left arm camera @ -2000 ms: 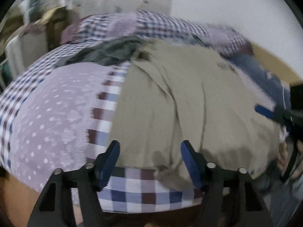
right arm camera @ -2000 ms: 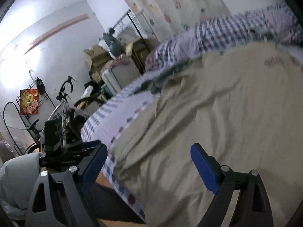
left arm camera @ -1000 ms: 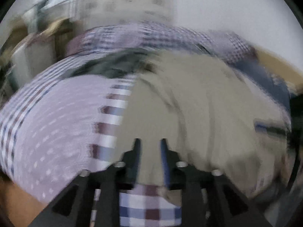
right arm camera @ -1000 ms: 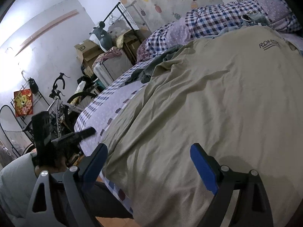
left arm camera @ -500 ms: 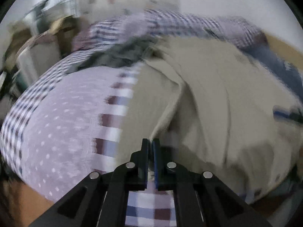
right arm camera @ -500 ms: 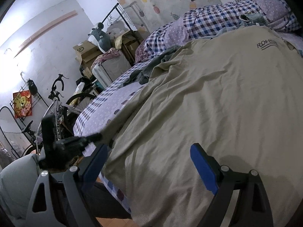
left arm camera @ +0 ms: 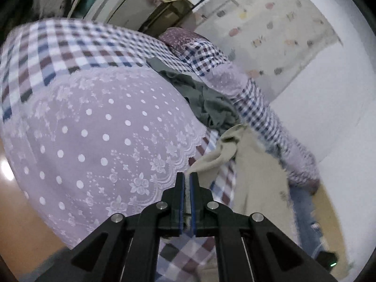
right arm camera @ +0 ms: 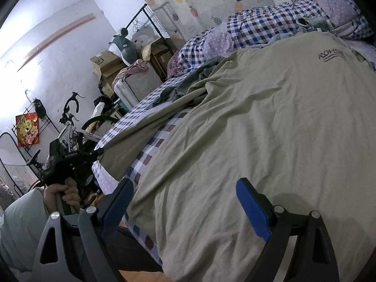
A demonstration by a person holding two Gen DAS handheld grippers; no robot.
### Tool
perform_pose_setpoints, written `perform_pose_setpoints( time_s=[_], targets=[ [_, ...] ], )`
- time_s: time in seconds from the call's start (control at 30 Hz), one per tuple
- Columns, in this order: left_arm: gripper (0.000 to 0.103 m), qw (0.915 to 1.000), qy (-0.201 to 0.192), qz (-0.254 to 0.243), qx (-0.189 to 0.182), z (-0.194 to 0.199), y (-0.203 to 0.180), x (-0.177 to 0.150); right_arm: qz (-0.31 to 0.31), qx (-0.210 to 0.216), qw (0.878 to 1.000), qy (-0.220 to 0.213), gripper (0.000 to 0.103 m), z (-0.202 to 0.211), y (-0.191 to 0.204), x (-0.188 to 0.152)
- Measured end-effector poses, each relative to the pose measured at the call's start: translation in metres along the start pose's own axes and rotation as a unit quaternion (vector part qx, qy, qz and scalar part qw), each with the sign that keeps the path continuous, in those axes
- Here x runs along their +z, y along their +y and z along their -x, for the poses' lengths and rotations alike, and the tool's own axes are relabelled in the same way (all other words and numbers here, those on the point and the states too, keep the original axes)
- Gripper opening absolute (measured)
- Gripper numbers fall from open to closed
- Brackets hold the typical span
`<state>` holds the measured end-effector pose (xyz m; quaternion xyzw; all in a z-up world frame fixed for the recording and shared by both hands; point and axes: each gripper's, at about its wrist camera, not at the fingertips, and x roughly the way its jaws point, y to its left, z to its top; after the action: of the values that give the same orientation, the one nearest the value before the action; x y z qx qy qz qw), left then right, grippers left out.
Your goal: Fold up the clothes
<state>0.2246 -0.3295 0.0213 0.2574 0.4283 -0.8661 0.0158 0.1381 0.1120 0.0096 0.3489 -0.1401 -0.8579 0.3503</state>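
At the left edge of the bed (right arm camera: 122, 122), the left tongs (left arm camera: 185, 178) are clamped on a corner of the khaki T-shirt (right arm camera: 270, 129), drawn out sideways off the body. Rightward, the shirt lies flat — long axis running away toward the printed logo (right arm camera: 331, 55). The right tongs (right arm camera: 185, 202) stand released over the near hem — the nearer pair for that edge.

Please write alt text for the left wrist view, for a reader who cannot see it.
The left hand-held gripper is shut on an edge of a beige shirt, pulling it out over a bed with a lilac dotted and checked cover. A grey garment lies crumpled further back, near the wall.
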Motion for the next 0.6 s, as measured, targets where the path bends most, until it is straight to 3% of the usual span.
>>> perform_pose_setpoints(
  time_s=[0.1,0.2,0.3,0.37,0.43,0.5,0.53,0.6],
  targets=[
    [0.003,0.9968,0.032,0.021,-0.071,0.002,-0.002,0.002,0.000,0.001,1.000,-0.002,0.092,0.000,0.000,0.001],
    [0.003,0.9893,0.067,-0.021,-0.128,0.013,-0.035,0.009,-0.001,0.004,1.000,-0.004,0.092,0.000,0.000,0.002],
    [0.003,0.9668,0.077,-0.067,-0.234,0.036,-0.082,0.022,0.000,0.008,1.000,-0.003,0.092,0.000,0.001,0.002],
    [0.003,0.9534,0.074,-0.084,-0.280,0.047,-0.102,0.033,0.004,0.014,1.000,-0.003,0.092,0.001,0.004,0.002],
    [0.003,0.9503,0.074,-0.098,-0.286,0.050,-0.116,0.040,0.011,0.024,1.000,-0.004,0.092,0.002,0.008,0.002],
    [0.003,0.9516,0.090,-0.125,-0.266,0.047,-0.129,0.039,0.018,0.039,0.999,-0.005,0.092,0.003,0.014,0.003],
    [0.003,0.9508,0.103,-0.151,-0.250,0.043,-0.139,0.032,0.024,0.046,0.999,-0.004,0.092,0.004,0.017,0.002],
    [0.003,0.9404,0.129,-0.230,-0.215,0.037,-0.162,0.003,0.036,0.051,0.998,-0.003,0.092,0.005,0.022,0.002]
  ],
)
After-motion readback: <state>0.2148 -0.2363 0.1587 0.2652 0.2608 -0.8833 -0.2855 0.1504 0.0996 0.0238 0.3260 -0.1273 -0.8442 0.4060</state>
